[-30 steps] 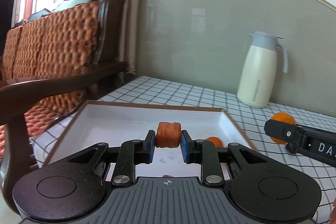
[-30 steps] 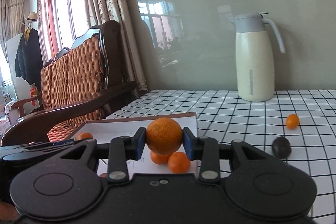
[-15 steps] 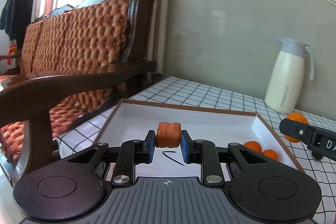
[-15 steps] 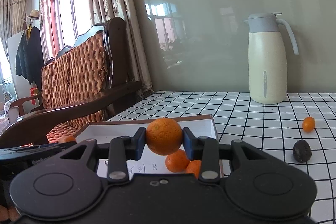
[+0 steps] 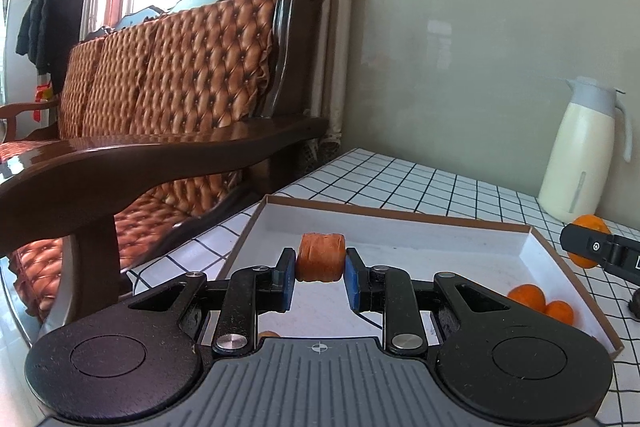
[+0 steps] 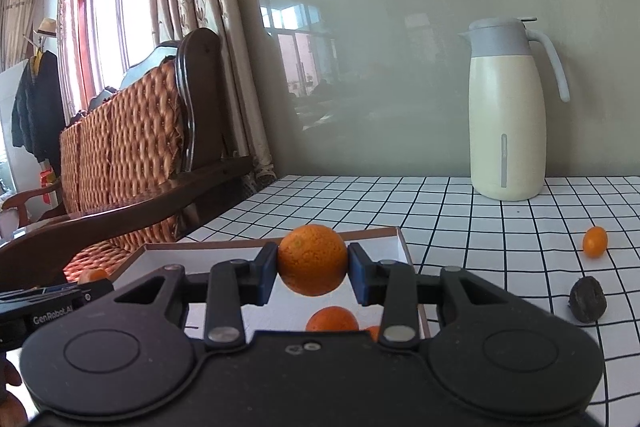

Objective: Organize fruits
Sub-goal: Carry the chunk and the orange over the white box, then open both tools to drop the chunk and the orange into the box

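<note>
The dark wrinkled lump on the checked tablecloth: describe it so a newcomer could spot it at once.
Start at the tall cream jug with the grey lid by the wall, then come forward across the black-and-white checked tablecloth. Past the small orange kumquat lies the dark wrinkled lump, outside the white cardboard tray. It is the only brown-black piece among orange fruit.
</note>
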`<state>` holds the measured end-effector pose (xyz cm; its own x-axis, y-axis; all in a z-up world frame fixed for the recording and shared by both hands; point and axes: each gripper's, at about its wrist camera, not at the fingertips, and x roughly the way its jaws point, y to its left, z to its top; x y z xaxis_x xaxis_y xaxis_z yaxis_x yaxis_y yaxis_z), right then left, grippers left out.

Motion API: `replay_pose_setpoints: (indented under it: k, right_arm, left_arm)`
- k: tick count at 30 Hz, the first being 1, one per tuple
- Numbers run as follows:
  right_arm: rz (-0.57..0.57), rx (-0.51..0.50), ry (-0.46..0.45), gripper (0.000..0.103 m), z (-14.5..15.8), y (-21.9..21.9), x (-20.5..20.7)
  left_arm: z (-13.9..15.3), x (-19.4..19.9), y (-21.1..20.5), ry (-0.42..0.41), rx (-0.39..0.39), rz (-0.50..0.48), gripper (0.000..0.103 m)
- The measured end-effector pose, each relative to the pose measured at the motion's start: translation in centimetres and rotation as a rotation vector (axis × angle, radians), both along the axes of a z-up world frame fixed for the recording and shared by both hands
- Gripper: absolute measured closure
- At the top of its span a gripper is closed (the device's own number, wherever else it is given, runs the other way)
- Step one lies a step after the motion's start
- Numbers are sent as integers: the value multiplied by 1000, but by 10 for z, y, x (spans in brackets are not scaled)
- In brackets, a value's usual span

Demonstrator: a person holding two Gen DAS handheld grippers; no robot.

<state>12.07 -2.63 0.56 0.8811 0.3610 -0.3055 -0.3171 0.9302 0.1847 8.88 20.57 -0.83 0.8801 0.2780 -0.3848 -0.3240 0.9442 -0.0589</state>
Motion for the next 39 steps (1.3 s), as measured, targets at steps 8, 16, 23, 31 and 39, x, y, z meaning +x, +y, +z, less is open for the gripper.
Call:
replay_pose_setpoints:
  k: [8,16,23,31,39]
  right_arm:
    - [-41,-2,45,74,-7,-3,23]
    - [-86,-17,81,67,-19,-1,44]
    - [-100,57,-1,25,-2,-11,27]
    - [-52,132,-57,6,10,-25,1]
    - [-31,97,-69,6,9,-22,-9]
  left_arm:
    - [-7,14,-2,28,2,9,77]
    - [-15,30,-1,68,10,22,77]
    - [-8,33,-3,67,-1,40,0]
    - [7,12,-21,-34,137,69,0]
    - [12,8,-24,-28,202,105,0]
